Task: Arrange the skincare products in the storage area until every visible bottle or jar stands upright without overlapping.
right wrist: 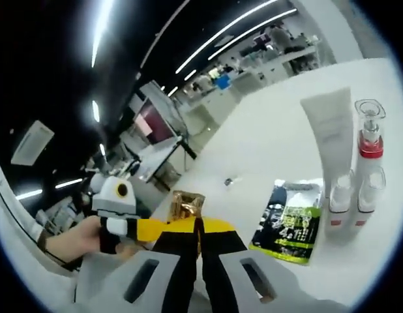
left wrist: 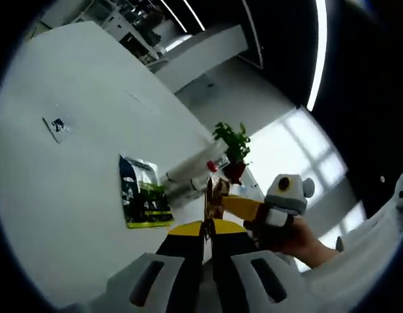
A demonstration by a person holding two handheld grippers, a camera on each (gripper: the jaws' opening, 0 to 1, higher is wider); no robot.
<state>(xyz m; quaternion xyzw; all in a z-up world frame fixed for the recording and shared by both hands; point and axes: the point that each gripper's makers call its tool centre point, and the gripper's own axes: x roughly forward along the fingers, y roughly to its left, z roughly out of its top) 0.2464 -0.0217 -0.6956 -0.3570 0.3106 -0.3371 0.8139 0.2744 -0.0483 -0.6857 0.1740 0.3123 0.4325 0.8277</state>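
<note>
— How far along?
— The white tube (right wrist: pixel 330 134), pump bottle (right wrist: pixel 366 147) and two small bottles (right wrist: pixel 340 199) stand upright on the white table (right wrist: pixel 267 137), apart; the green sachet (right wrist: pixel 291 222) lies flat.
— The grippers?
— Left gripper (left wrist: pixel 208 228) and right gripper (right wrist: pixel 199 235) both seem clamped on one small brown packet (right wrist: pixel 186 204), though it's blurry.

A white table (left wrist: pixel 71 130) holds a green-and-black sachet (left wrist: pixel 144 192) lying flat beside clear bottles (left wrist: pixel 192 176). The left gripper (left wrist: pixel 209 225), jaws together, pinches a small gold packet (left wrist: pixel 216 195).
</note>
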